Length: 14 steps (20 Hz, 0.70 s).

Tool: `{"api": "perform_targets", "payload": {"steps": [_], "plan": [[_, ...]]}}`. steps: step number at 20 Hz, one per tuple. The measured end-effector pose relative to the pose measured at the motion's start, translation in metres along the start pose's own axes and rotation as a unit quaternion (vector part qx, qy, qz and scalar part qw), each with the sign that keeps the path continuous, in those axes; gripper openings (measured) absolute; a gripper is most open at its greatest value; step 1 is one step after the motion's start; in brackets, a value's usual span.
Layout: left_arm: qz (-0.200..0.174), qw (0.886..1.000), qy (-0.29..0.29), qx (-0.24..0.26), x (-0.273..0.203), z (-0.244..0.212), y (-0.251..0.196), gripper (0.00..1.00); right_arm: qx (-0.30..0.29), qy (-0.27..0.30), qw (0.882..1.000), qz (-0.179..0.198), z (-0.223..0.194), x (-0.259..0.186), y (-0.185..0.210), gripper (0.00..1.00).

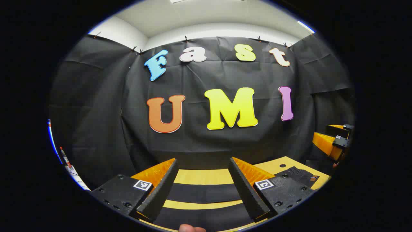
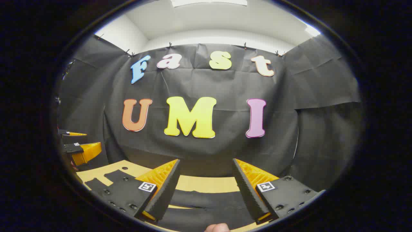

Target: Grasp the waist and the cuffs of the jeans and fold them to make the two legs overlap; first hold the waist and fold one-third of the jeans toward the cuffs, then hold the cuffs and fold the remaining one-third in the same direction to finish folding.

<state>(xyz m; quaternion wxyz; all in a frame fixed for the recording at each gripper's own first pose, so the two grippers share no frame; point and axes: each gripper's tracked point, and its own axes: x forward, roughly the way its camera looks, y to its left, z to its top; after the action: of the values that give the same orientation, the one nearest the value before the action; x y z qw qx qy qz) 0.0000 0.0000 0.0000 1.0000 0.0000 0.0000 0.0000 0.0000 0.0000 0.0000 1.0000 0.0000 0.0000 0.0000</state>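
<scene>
Lying flat on the wooden table [image 1: 206,176] is one pair of dark jeans [image 1: 199,193], spread below your two grippers. You hold the left gripper [image 1: 203,188] and right gripper [image 2: 206,190] level above the jeans, both spread wide, gripping nothing.

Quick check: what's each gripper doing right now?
Left gripper: open, holding nothing, above the jeans.
Right gripper: open, holding nothing.

Wooden table [image 1: 206,176] before black cloth wall [image 1: 96,129], white ceiling [image 1: 193,16] above.
</scene>
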Motion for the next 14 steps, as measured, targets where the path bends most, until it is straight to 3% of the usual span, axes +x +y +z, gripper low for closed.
{"api": "perform_targets", "payload": {"steps": [1,2,3,6,7,8,10,11,14], "plan": [[0.001,1.000,-0.002,-0.007,0.002,0.002,0.007,1.00,-0.006,-0.002,1.000,0.004,0.004,0.003,0.009,0.96],[0.003,1.000,-0.006,-0.014,0.005,0.007,0.012,0.94,-0.010,-0.004,1.000,0.007,0.005,0.005,0.015,0.96],[0.005,1.000,-0.012,-0.018,0.008,0.010,0.018,1.00,-0.010,-0.006,1.000,0.011,0.009,0.007,0.020,0.96],[0.008,1.000,-0.015,-0.018,0.014,0.012,0.029,1.00,-0.012,0.005,1.000,0.013,0.006,0.010,0.031,0.99],[0.005,1.000,-0.015,-0.021,0.015,0.011,0.030,0.94,-0.014,0.005,1.000,0.015,0.007,0.011,0.035,0.98],[0.008,1.000,-0.014,-0.023,0.014,0.010,0.033,1.00,-0.017,0.005,1.000,0.016,0.007,0.012,0.037,0.98],[0.012,1.000,-0.011,-0.026,0.015,0.008,0.039,1.00,-0.015,0.015,1.000,0.015,0.000,0.016,0.040,0.96],[0.012,1.000,-0.009,-0.026,0.014,0.006,0.041,0.94,-0.011,0.019,1.000,0.013,-0.002,0.018,0.042,0.96],[0.010,1.000,-0.010,-0.021,0.015,0.005,0.047,1.00,-0.006,0.019,1.000,0.006,-0.003,0.024,0.044,0.96]]}}
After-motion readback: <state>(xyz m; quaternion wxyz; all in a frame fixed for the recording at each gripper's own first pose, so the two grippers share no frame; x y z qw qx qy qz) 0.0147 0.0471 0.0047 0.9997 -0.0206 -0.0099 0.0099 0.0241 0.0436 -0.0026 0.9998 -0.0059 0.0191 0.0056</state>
